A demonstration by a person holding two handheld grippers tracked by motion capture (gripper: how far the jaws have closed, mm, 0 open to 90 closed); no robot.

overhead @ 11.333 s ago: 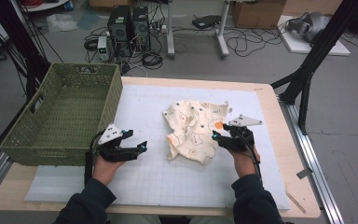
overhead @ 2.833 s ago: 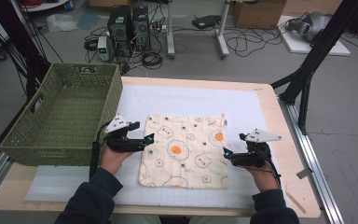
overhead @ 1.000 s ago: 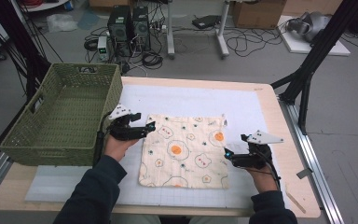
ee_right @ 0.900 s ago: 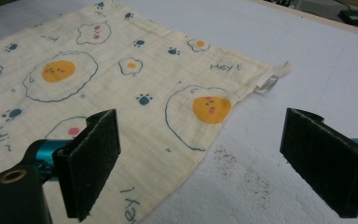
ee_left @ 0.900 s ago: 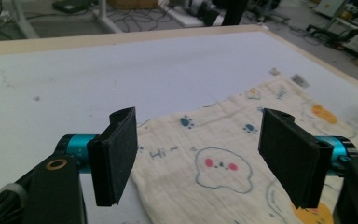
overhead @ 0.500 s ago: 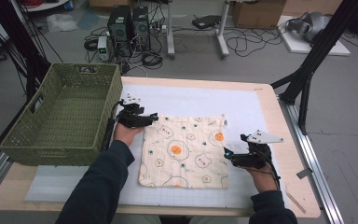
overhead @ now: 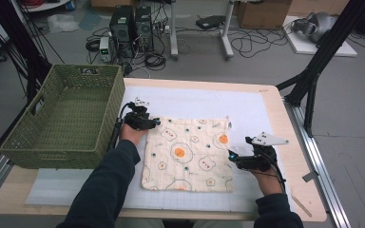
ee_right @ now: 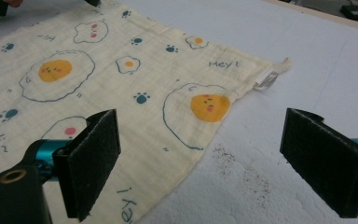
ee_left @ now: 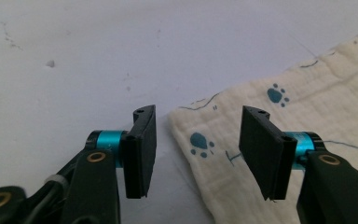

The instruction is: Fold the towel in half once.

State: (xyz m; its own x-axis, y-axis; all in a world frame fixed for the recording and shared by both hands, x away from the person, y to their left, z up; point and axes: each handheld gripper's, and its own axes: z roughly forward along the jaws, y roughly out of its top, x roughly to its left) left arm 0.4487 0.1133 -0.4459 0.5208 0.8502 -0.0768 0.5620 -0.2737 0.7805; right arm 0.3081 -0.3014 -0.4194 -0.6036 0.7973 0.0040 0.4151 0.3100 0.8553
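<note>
A cream cloth [overhead: 190, 152] printed with fried eggs and blue paw prints lies spread flat on the white mat. My left gripper [overhead: 156, 122] sits low at the cloth's far left corner. In the left gripper view that corner [ee_left: 200, 135] lies between the jaws of the left gripper [ee_left: 198, 154]. The jaws have just been closing, and the pads [ee_left: 142, 144] stand clear of the fabric. My right gripper [overhead: 230, 156] rests at the cloth's right edge, open wide. In the right gripper view that edge [ee_right: 200, 140] runs between the jaws of the right gripper [ee_right: 214, 163].
A green woven basket [overhead: 62, 118] stands at the table's left, close beside my left hand. A white label [ee_right: 265, 79] sticks out at the cloth's far right corner. Bare mat [overhead: 247, 109] lies beyond and to the right of the cloth.
My left hand has moved away from me and down to the cloth's far left corner, and its jaws have narrowed. The right gripper and the cloth have stayed put.
</note>
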